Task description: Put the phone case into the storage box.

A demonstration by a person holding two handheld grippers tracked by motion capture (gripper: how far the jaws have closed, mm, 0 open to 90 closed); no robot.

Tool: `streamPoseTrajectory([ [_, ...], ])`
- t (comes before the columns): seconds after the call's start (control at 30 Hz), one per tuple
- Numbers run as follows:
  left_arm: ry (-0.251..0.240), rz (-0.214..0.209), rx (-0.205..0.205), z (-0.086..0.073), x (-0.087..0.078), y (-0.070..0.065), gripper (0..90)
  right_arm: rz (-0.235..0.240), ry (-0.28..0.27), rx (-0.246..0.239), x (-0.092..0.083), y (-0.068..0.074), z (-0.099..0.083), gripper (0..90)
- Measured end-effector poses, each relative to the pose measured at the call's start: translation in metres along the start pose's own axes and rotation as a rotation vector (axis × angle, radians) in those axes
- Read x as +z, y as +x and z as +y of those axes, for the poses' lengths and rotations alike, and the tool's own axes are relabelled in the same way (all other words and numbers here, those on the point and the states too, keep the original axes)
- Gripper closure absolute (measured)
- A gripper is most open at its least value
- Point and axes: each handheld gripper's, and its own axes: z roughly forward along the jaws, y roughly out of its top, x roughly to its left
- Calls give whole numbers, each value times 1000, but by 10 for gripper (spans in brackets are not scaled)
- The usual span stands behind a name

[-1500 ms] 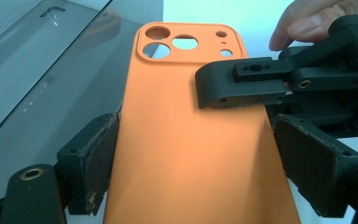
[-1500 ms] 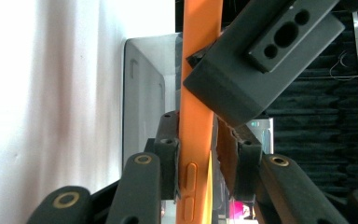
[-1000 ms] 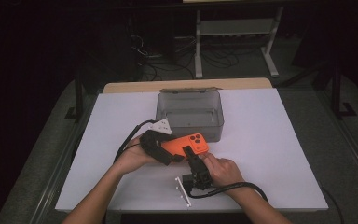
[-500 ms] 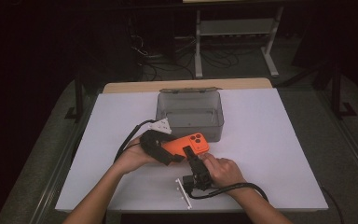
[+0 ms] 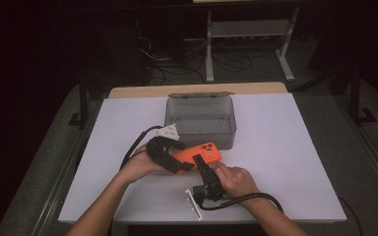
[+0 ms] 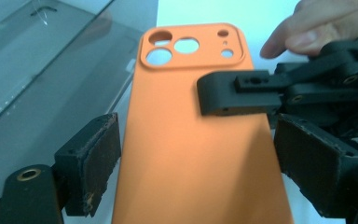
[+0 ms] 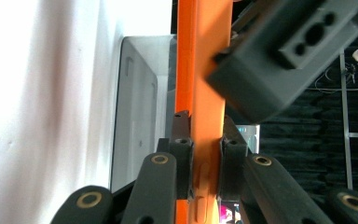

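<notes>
An orange phone case (image 5: 203, 153) with camera cut-outs is held a little above the white table (image 5: 285, 147), in front of a clear grey box (image 5: 201, 132). My left gripper (image 5: 181, 162) is shut on the phone case (image 6: 191, 154), one pad (image 6: 93, 163) on each long edge at its lower end. My right gripper (image 5: 199, 163) comes from the near side and is shut on one long edge of the case (image 7: 205, 93), a jaw on each face. In the left gripper view, the right gripper (image 6: 237, 93) reaches over the case's back, with fingers of a hand (image 6: 317, 28) above it.
The grey box (image 6: 51, 70) stands open-topped just beyond the case, toward the table's far middle. A small white bracket-like piece (image 5: 193, 200) lies near the front edge, left of the right gripper's cable (image 5: 246, 199). Dark floor and a metal stand lie beyond the table.
</notes>
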Motion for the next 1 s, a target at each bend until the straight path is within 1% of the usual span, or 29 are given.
streamPoseTrajectory([
  [0.17,-17,-1,-3,1,-7,1,152,5,0,11,0,0,0,783],
  [0.23,-20,0,2,1,-9,1,150,7,1,12,1,0,-1,783],
  [0.47,-35,18,5,-3,-19,3,141,18,6,16,1,0,-2,783],
  [0.57,-40,44,10,-7,-23,3,139,20,10,17,1,0,-2,783],
  [0.83,-50,79,-1,-20,-32,5,131,23,9,18,1,0,-3,783],
  [1.0,-55,90,-10,-28,-38,4,105,21,9,22,1,0,-4,783],
])
